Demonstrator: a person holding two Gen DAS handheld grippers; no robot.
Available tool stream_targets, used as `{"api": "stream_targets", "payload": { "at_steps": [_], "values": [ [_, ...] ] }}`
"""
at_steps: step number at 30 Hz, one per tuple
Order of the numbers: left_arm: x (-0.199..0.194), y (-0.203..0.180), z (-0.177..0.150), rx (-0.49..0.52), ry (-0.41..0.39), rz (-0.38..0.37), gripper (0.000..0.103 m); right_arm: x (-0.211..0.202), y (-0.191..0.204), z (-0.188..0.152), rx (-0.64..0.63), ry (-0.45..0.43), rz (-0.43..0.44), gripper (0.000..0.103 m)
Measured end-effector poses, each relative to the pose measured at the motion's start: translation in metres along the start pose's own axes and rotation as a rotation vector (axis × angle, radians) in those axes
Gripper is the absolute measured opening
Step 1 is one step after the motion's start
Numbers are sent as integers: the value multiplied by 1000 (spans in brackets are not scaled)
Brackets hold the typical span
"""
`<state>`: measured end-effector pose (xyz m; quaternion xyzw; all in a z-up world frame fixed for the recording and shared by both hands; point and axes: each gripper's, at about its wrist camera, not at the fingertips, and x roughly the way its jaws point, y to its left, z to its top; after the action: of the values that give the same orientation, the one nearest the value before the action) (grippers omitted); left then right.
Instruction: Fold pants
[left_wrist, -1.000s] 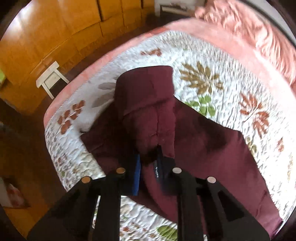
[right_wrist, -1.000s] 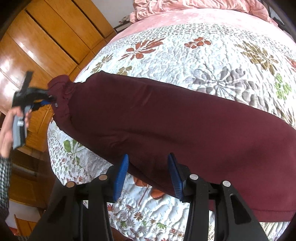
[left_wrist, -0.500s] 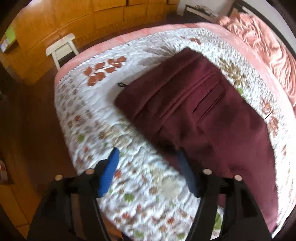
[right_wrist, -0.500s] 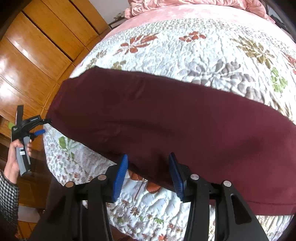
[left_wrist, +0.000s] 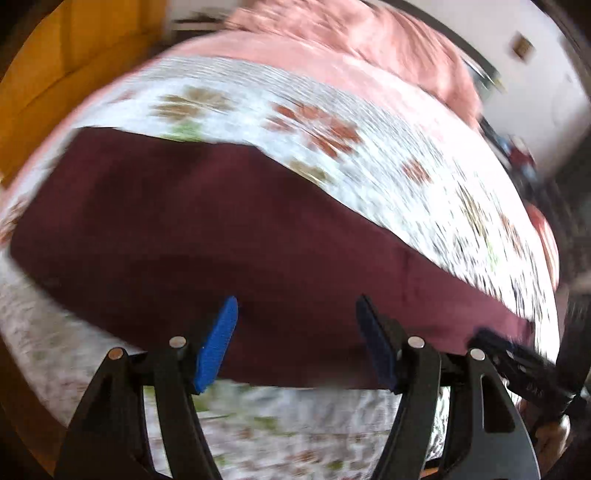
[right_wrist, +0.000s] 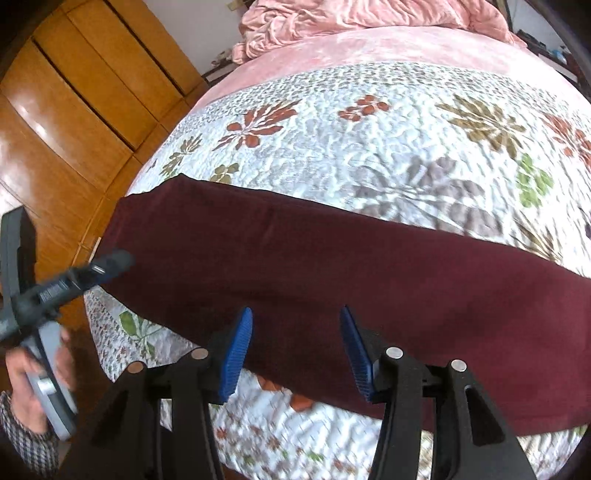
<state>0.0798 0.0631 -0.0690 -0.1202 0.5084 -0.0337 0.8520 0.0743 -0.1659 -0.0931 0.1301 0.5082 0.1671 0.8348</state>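
Pants (right_wrist: 332, 266) cut off at right edge

Maroon pants (right_wrist: 332, 266) on quilted bed (right_wrist: 388, 140)

One pair of maroon pants (right_wrist: 332, 273) lies on the bed; one floral quilt (right_wrist: 388, 147) covers it; one pink blanket (right_wrist: 362, 18) is bunched at the far end; two hand-held grippers show, left (left_wrist: 295, 343) and right (right_wrist: 295, 347); one wooden wardrobe (right_wrist: 74, 110) stands beside the bed.
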Motion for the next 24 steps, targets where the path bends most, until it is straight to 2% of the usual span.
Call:
{"api": "stream_targets", "payload": {
  "at_steps": [3,5,6,9,11,15,18,21,24],
  "values": [
    [32,-19,-12,67,72,37,67,19,6,-3,-23,41,-39,51],
    [50,-19,-28,110,135,81,66,36,12,-18,-65,103,-66,51],
    [51,-19,-34,133,131,91,66,40,13,-26,-85,115,-81,51],
    [47,-29,-50,260,94,149,66,37,26,-45,-196,75,-137,51],
    [42,-30,-47,257,96,153,66,32,25,-44,-198,79,-121,51],
    [22,-31,-29,158,56,67,69,-3,-5,-34,-45,25,17,51],
    [16,-54,-21,181,25,13,72,-37,-41,-32,87,-12,63,55],
    [28,-85,-21,204,58,-61,73,-69,-83,-36,228,-23,93,55],
    [49,-115,-25,217,104,-111,74,-91,-123,-47,362,4,117,56]
  ]
}}
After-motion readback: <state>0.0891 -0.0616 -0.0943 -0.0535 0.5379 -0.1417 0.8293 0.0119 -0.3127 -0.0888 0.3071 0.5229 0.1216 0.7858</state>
